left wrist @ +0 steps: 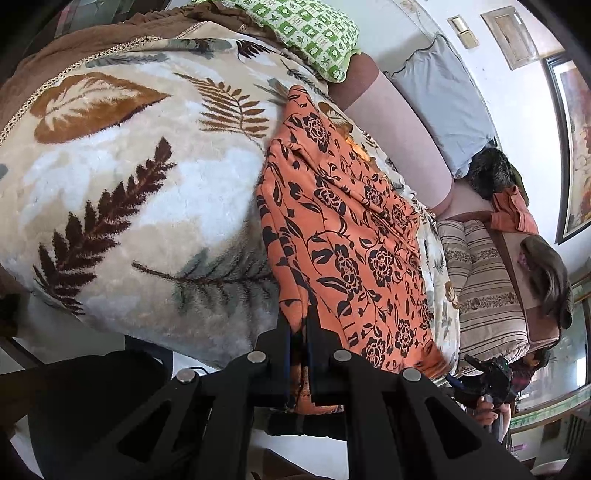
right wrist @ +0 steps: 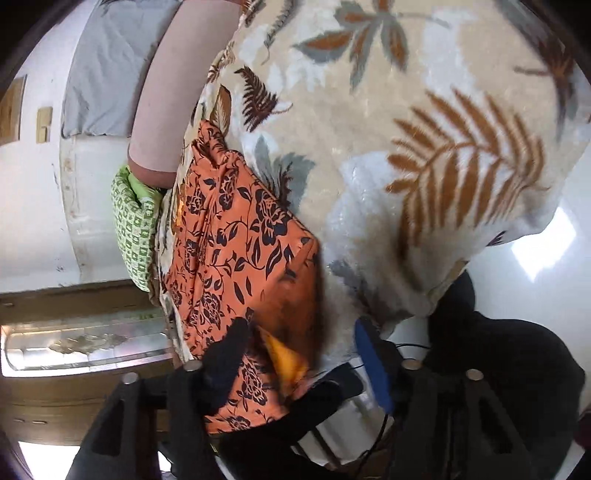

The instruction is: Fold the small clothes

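The garment (left wrist: 343, 236), orange cloth with a black flower print, lies on the bed's blanket (left wrist: 122, 177), a plush cream cover patterned with brown, rust and grey leaves. We see the garment stretched in a long band from the bed's near edge, where we stand, across toward its far side, which meets a pink padded rest (left wrist: 399, 125). In the right wrist view the same garment (right wrist: 236, 236) shows folds and a yellow-orange inner face near its near corner, which hangs just over the blanket's (right wrist: 424, 110) edge.

Beyond the bed we see a grey pillow (left wrist: 443, 107) against the wall, a green checked pillow (left wrist: 306, 33) at one far corner, and a striped cushion (left wrist: 476, 280) beside the other end of the garment.

Our left hand-held gripper (left wrist: 299, 332) has its jaws pressed together on the garment's near edge, with the cloth pinched between the pads and running down below them. Our right hand-held gripper (right wrist: 303, 343) stands spread: one dark finger lies against the printed cloth, the blue-padded finger (right wrist: 369, 354) stands apart over the blanket's edge, and the garment's corner sits between them without being squeezed. From the left wrist view we also glimpse the right gripper (left wrist: 487, 376) at the bed's near edge, held in a hand (left wrist: 485, 410).
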